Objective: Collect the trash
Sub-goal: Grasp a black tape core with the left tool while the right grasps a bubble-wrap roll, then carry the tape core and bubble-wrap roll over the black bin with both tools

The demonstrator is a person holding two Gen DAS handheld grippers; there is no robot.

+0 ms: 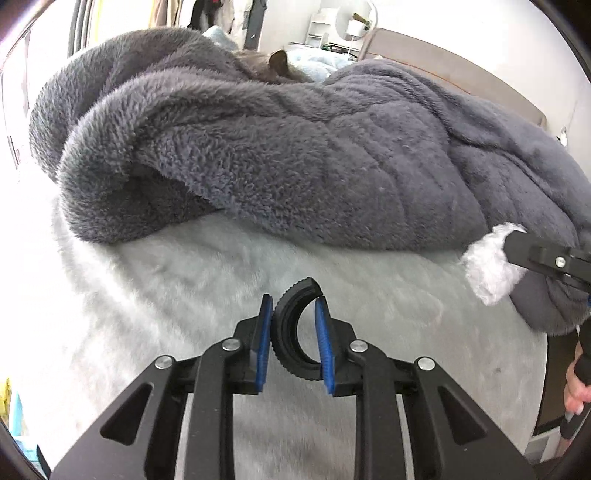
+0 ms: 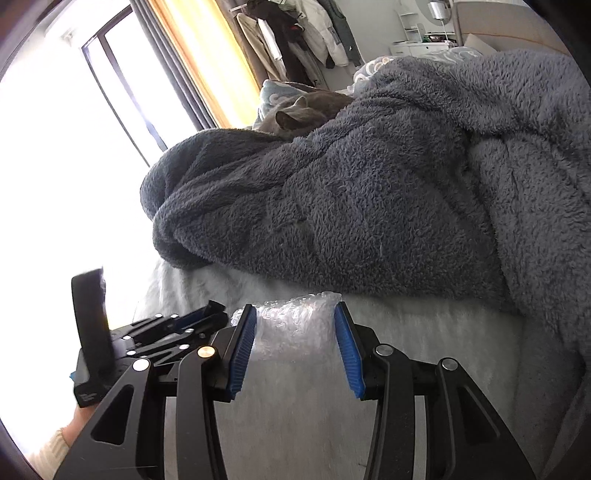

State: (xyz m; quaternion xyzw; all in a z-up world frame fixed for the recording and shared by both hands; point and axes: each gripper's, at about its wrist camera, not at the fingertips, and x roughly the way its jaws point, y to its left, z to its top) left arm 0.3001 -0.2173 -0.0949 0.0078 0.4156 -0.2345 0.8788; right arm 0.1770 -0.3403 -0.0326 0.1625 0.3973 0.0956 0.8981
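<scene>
My left gripper (image 1: 293, 339) is shut on a black ribbed half-ring piece of plastic (image 1: 290, 332), held above the pale fluffy bed cover (image 1: 166, 280). My right gripper (image 2: 295, 350) is shut on a wad of clear bubble wrap (image 2: 295, 328), held above the same cover. In the left wrist view the right gripper (image 1: 517, 251) shows at the right edge with the bubble wrap (image 1: 487, 266) in it. In the right wrist view the left gripper (image 2: 173, 328) shows at the lower left.
A thick grey fleece blanket (image 1: 295, 147) is heaped across the bed behind both grippers. A grey cat (image 2: 295, 114) lies beyond it. A bright window (image 2: 74, 147) is at the left, hanging clothes (image 2: 303, 37) and a white shelf (image 2: 417, 33) at the back.
</scene>
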